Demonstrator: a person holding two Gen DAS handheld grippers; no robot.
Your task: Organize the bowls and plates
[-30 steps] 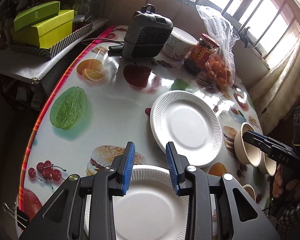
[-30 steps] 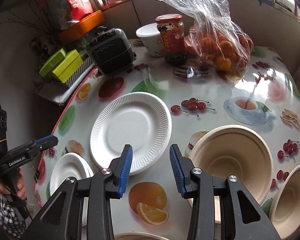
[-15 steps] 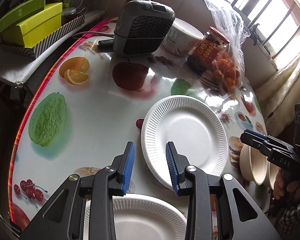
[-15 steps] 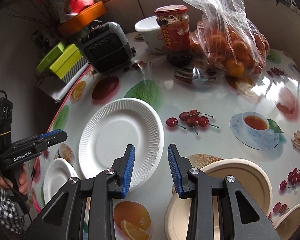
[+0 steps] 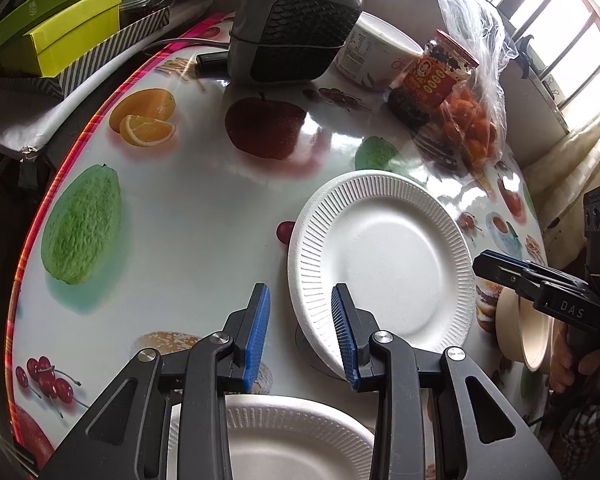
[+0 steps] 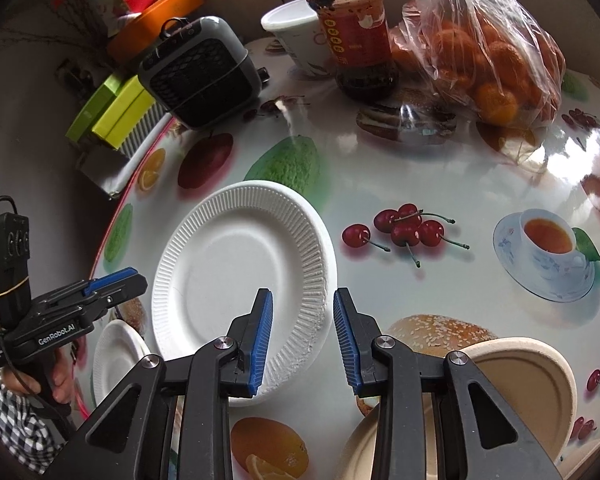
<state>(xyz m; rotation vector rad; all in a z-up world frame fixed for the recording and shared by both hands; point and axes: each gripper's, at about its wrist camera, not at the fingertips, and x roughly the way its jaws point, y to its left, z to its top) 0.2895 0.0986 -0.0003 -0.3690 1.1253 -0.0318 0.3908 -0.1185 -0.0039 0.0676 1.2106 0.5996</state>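
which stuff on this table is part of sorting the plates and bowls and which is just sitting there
Part of the job:
large white plate
small white plate
tan bowl

Just lying about:
grey heater
red-lidded jar
bag of oranges
white tub
green boxes

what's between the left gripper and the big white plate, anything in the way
Nothing visible. The left gripper hangs just short of the big white plate, jaws apart and empty, with only bare table under them. The small plate lies nearer the camera, under the gripper's body.
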